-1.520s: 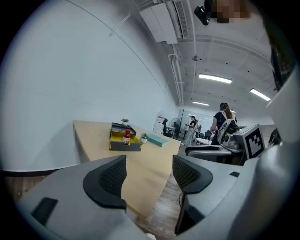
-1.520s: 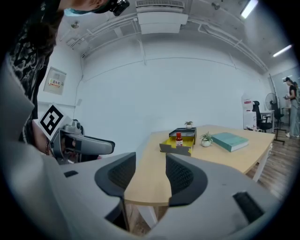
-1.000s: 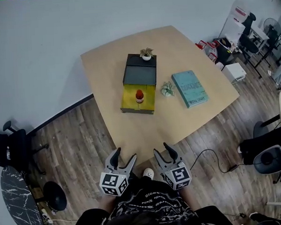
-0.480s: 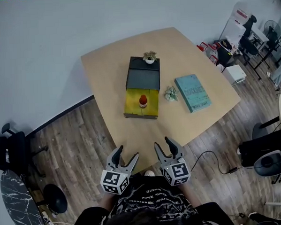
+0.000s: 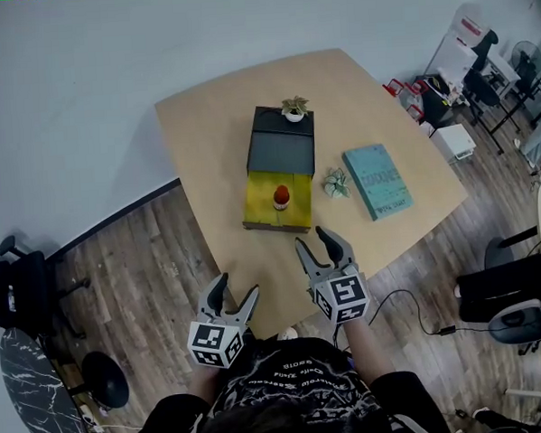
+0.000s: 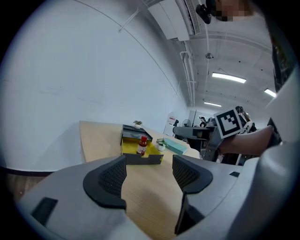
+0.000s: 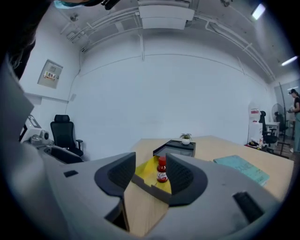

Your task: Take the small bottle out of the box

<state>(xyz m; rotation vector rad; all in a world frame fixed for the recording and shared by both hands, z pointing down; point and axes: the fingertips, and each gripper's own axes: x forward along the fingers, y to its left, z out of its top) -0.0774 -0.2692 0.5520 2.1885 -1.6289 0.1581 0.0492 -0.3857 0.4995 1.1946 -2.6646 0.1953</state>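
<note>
A small red bottle (image 5: 281, 197) (image 6: 141, 145) (image 7: 161, 170) stands upright in the open yellow-lined box (image 5: 277, 202) (image 6: 140, 152) (image 7: 149, 171) on the wooden table (image 5: 221, 132). The box's dark lid (image 5: 281, 140) lies folded back behind it. My right gripper (image 5: 323, 247) is open over the table's near edge, jaws aimed at the bottle, well short of the box. My left gripper (image 5: 230, 297) is open too, lower and to the left, near the table's front corner. Nothing is between either pair of jaws.
A small potted plant (image 5: 294, 108) sits on the lid's far end. Another little plant (image 5: 335, 184) and a teal book (image 5: 377, 180) lie right of the box. Office chairs (image 5: 21, 287) and desks (image 5: 480, 64) stand around on the wood floor.
My right gripper has moved forward and up over the table's near edge toward the box. The left gripper has stayed low. The view has shifted slightly closer to the table.
</note>
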